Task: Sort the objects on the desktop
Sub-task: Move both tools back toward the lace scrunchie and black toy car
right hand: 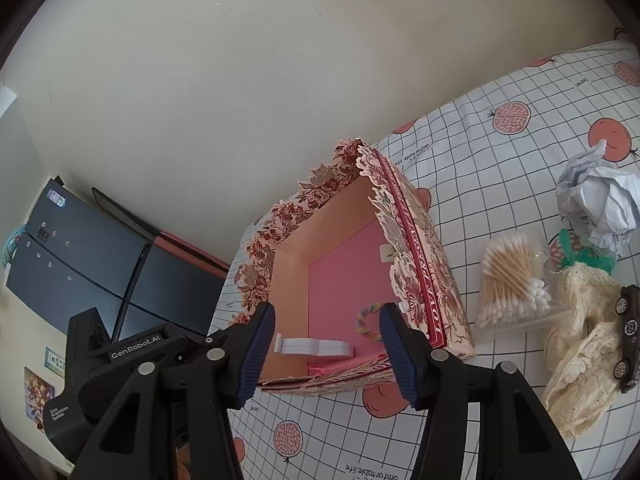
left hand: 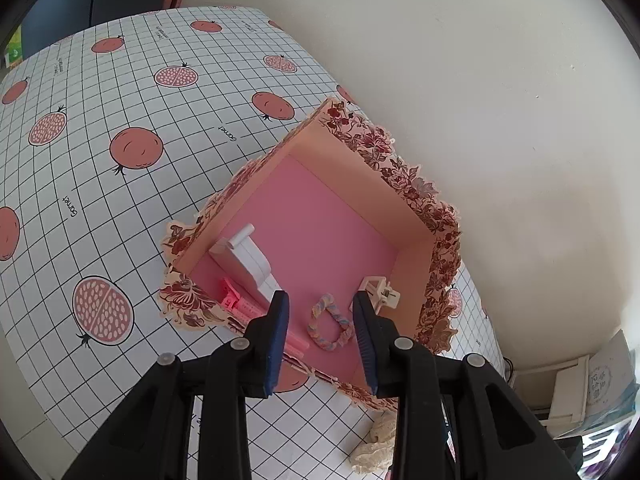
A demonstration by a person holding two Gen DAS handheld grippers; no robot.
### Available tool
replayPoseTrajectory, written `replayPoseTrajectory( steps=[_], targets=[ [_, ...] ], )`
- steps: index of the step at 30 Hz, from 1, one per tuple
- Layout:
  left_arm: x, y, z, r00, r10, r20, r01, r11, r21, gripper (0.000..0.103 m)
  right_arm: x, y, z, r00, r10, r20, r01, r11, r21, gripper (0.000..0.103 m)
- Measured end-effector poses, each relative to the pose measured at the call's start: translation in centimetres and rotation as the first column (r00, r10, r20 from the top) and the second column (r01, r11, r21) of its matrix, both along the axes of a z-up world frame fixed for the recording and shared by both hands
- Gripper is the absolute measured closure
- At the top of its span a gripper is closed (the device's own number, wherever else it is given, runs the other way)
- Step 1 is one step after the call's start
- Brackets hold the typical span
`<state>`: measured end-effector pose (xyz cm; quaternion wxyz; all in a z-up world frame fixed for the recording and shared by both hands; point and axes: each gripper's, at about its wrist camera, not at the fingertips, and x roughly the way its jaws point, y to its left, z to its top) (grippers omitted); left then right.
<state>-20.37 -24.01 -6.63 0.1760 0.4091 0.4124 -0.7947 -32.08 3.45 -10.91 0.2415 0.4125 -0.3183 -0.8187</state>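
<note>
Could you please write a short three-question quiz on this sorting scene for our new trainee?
1. True or false: the braided hair tie lies inside the floral box.
2. Which item is still outside the box? A) white clip B) cotton swabs C) pink comb
3. Fill in: the toy car rests on the cream lace ____.

Key:
1. True; it lies on the pink floor.
2. B; the swabs sit on the tablecloth to the right of the box in the right wrist view.
3. Cloth.
</note>
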Motion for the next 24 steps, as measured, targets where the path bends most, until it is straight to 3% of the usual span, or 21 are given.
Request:
replayPoseTrajectory(
  steps=[15,24],
  targets=[
    [-0.3,2.1,1.4,1.0,-0.032,-0.001,0.032,0.998,-0.059,0.063,0.5,2.9,1.7,0.999,-0.013,-0.032,0.015,0.999,0.035,0.044],
    [-1.0,4.4,2.1,0.996,-0.087,0.022,0.089,0.987,-0.132,0.057,0.9,5.2,3.0,0.998,-0.03,-0.061,0.035,0.996,0.086,0.044]
  ],
)
